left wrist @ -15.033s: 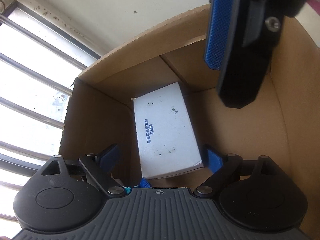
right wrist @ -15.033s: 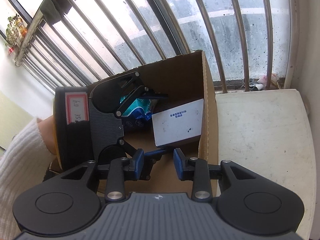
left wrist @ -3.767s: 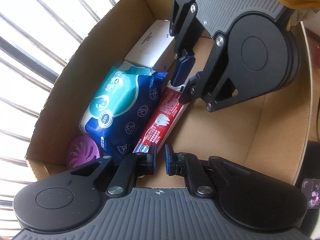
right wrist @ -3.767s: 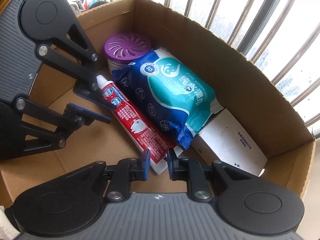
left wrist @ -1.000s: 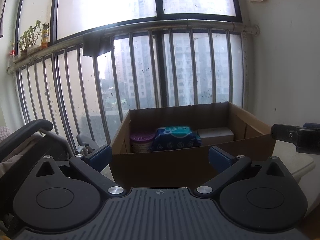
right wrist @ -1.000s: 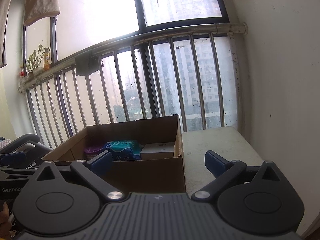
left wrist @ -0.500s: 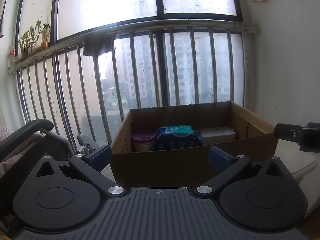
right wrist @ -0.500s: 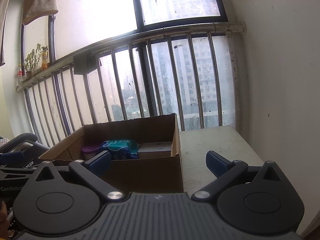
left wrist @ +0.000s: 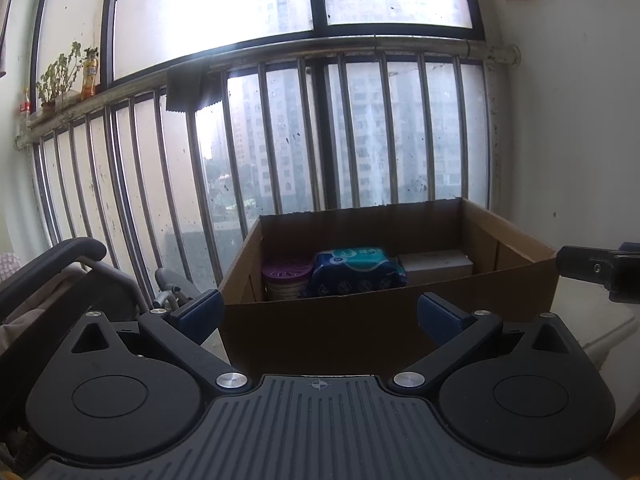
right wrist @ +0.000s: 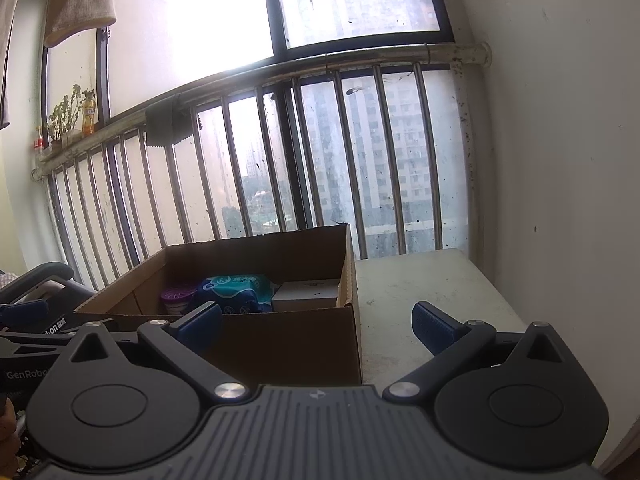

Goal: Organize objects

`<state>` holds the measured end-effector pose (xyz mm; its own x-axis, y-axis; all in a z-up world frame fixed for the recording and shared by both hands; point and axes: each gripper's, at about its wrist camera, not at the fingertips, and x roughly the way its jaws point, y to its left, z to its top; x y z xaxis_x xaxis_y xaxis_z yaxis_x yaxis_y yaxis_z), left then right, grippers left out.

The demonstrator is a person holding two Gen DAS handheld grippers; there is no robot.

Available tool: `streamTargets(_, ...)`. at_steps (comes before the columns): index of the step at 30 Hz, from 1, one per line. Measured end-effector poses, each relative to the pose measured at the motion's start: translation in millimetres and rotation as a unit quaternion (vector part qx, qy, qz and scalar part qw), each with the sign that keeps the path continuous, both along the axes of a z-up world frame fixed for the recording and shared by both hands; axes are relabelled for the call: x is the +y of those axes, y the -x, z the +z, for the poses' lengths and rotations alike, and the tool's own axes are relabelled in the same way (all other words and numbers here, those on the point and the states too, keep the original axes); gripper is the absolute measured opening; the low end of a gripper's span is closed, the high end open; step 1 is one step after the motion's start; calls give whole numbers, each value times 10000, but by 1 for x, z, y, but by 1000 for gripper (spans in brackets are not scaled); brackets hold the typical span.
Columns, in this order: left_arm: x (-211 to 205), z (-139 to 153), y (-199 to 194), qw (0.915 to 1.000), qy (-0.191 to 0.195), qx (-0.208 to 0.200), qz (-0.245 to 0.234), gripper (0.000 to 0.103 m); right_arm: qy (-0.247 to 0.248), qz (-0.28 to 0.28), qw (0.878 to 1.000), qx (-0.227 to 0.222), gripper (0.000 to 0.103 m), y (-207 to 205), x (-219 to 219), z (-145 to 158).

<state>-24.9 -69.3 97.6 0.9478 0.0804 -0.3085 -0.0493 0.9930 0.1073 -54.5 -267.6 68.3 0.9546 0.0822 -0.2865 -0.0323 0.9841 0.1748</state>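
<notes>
An open cardboard box (left wrist: pixel 384 328) (right wrist: pixel 296 340) stands on a white table by the barred window. Inside along its far wall are a purple-lidded round container (left wrist: pixel 286 276) (right wrist: pixel 178 298), a blue and teal wipes pack (left wrist: pixel 356 270) (right wrist: pixel 234 290) and a white carton (left wrist: pixel 436 266) (right wrist: pixel 306 292). My left gripper (left wrist: pixel 318 316) is open and empty in front of the box's near wall. My right gripper (right wrist: pixel 316 322) is open and empty too, held before the box's right corner. Part of the right gripper (left wrist: pixel 600 272) shows at the right edge of the left wrist view.
The white table top (right wrist: pixel 420 284) runs right of the box up to a white wall (right wrist: pixel 560 160). Metal window bars (left wrist: pixel 304 140) stand behind the box. A wheelchair handle (left wrist: pixel 52 256) and frame sit at the left. Cloth hangs above at upper left (right wrist: pixel 76 0).
Since 3.8 s ago both grippers have come out of the box, pulled back and opened. Over the last second the views barely shift.
</notes>
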Motion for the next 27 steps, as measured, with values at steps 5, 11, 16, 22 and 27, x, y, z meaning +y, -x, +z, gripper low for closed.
streamTargets(5,0,2,3,9999,45,-60,-69,103,18,13,10000,3,103,0,0,0)
streamTargets(11,0,-1,2,10000,-13,-55,-36,103,33,39,10000,46,103,-2,2,-2)
streamTargets(16,1,-3,2,10000,-17,-51,-37,103,71,35,9999,85,103,-3,4,-3)
streamTargets(22,3,-3,2,10000,-13,-45,-22,103,76,62,9999,67,103,-3,5,-3)
streamTargets(27,3,-4,2,10000,-10,-38,-18,103,84,70,9999,81,103,-3,5,-4)
